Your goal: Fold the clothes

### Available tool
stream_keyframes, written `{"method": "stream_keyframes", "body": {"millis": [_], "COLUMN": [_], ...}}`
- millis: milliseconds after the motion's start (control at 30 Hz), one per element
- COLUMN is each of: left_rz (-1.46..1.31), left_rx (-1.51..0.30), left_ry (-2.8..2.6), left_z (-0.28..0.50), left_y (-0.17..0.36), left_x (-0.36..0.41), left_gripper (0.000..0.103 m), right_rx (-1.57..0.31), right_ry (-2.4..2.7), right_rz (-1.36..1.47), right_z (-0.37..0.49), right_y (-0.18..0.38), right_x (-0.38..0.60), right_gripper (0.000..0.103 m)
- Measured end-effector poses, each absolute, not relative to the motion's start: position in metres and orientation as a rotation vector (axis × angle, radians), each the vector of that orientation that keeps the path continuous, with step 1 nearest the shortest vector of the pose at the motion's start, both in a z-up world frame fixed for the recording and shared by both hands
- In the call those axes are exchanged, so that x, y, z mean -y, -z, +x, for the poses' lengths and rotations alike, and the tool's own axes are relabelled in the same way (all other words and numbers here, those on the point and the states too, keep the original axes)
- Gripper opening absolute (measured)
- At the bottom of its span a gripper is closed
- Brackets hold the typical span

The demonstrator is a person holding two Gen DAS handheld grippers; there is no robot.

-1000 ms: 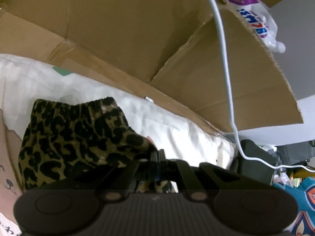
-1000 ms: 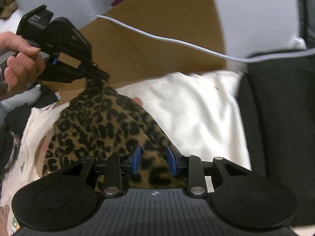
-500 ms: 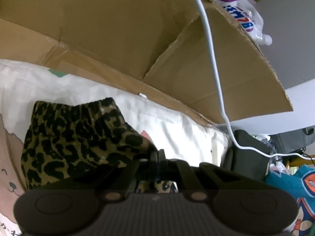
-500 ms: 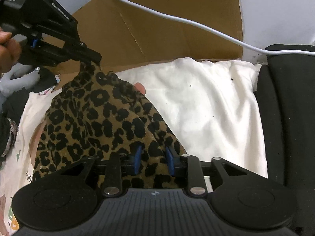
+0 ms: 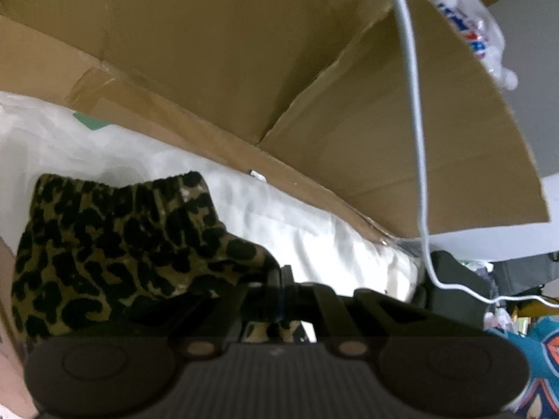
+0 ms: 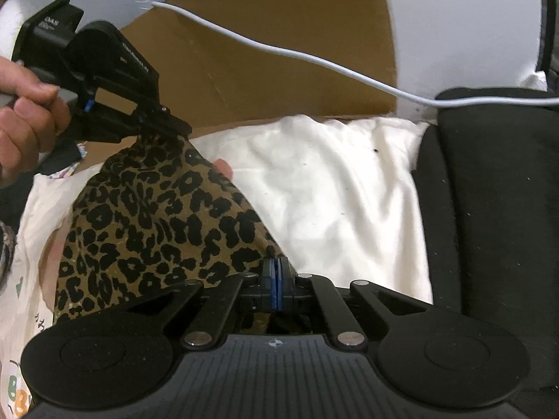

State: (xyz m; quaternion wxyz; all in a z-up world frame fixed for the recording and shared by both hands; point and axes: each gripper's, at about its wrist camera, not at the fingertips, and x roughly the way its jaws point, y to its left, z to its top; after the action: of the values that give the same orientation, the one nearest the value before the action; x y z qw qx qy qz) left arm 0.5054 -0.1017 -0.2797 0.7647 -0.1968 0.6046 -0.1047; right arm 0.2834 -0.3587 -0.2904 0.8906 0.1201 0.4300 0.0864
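Note:
A leopard-print garment (image 5: 115,244) (image 6: 157,227) lies bunched on white bedding (image 6: 332,192), stretched between both grippers. My left gripper (image 5: 283,276) is shut on one corner and holds it lifted. In the right wrist view the left gripper (image 6: 171,129) shows at the upper left, held by a hand (image 6: 24,122), with the cloth hanging from its tip. My right gripper (image 6: 276,272) is shut, its blue pads pressed together on the garment's near corner. An elastic waistband (image 5: 139,188) runs along the garment's far edge.
A large open cardboard box (image 5: 244,70) (image 6: 279,52) stands behind the bedding (image 5: 297,216). A white cable (image 5: 415,139) (image 6: 314,59) hangs across it. A black cushion (image 6: 489,192) borders the bedding on the right. A printed plastic bag (image 5: 464,24) and teal cloth (image 5: 545,349) lie further off.
The right gripper's pads, apart with the cloth between them, have come together on the garment's corner. The left gripper has kept its grip and dipped slightly.

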Motion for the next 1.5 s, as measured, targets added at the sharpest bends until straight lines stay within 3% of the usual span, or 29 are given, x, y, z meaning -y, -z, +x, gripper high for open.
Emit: {"method": "stream_keyframes", "body": {"millis": [267,433,500,600,667,800,1000,1033,1067,1100,1233,1500], "left_rz": [-0.399,-0.403,-0.397,-0.375,-0.364,-0.286,-0.181,-0.176,-0.172,-0.169,-0.148,-0.170], "left_rx": [-1.305,-1.285,-1.282,-1.282,-1.296,-1.331,-1.372,-1.374,-1.375,-1.372,-1.342,-1.309], "left_ry": [0.179,0.237,0.264,0.284,0.299,0.317,0.313,0.312,0.310,0.313,0.341,0.359], "left_z": [0.512,0.510,0.508,0.499,0.491,0.478,0.473,0.476,0.480,0.482,0.484,0.484], "left_y": [0.320,0.308,0.301,0.288,0.283,0.288,0.311,0.314,0.317,0.320,0.326,0.332], "left_x": [0.109,0.105,0.104,0.101,0.101,0.108,0.127,0.131,0.136,0.139,0.150,0.156], "left_gripper": [0.001,0.004,0.010,0.012,0.012,0.014,0.014,0.014,0.013,0.011,0.000,0.000], "right_rx": [-0.969,-0.894,-0.871,-0.851,-0.845,-0.855,-0.926,-0.935,-0.943,-0.952,-0.971,-0.981], "right_ry": [-0.065,-0.060,-0.073,-0.072,-0.074,-0.088,-0.095,-0.093,-0.091,-0.083,-0.085,-0.053], "right_rz": [0.252,0.367,0.390,0.409,0.406,0.400,0.324,0.311,0.298,0.285,0.235,0.225], "right_z": [0.277,0.240,0.227,0.211,0.203,0.197,0.207,0.209,0.210,0.212,0.216,0.217], "right_y": [0.301,0.291,0.284,0.278,0.278,0.283,0.299,0.300,0.302,0.303,0.303,0.306], "right_x": [0.372,0.400,0.405,0.408,0.406,0.401,0.388,0.387,0.386,0.386,0.384,0.384], "right_gripper": [0.000,0.002,0.003,0.015,0.042,0.046,0.044,0.031,0.011,0.003,0.001,0.000]}}
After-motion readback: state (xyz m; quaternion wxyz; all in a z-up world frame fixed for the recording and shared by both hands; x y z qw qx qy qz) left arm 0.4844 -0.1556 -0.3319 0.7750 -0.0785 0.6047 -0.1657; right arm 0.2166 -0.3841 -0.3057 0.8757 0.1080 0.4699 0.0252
